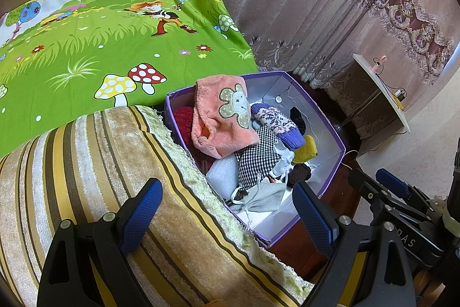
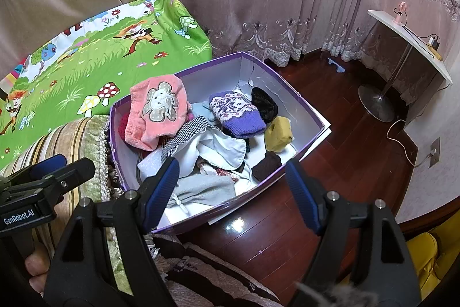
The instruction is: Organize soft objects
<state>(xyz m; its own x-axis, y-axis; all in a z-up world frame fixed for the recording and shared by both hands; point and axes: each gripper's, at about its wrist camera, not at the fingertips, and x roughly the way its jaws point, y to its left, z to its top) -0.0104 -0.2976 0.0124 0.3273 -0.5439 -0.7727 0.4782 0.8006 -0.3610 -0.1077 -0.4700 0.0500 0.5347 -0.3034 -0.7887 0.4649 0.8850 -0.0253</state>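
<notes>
We see the purple box (image 2: pixel 290 94) on the dark wooden floor (image 2: pixel 330 163), pressed against the striped cushion (image 1: pixel 86 163) at its nine o'clock side in the right wrist view. Its long axis runs from about seven o'clock toward one o'clock in that view. Inside, white walls hold a loose heap of soft things: a pink fleece hat (image 2: pixel 156 114) with a flower patch lies at ten o'clock, propped on the rim; a purple patterned knit mitten (image 2: pixel 238 114) sits near the centre, cuff toward five o'clock; a yellow piece (image 2: pixel 278 137) rests at three o'clock; checked cloth (image 1: pixel 256 163) and white fabric (image 2: pixel 218 148) fill the middle. Beyond the cushion lies a green cartoon sheet (image 1: pixel 100 48).

Our left gripper (image 1: pixel 227 217) hangs wide apart, empty, above the cushion edge. Our right gripper (image 2: pixel 230 192) is likewise spread, holding nothing, over the box's near end.
</notes>
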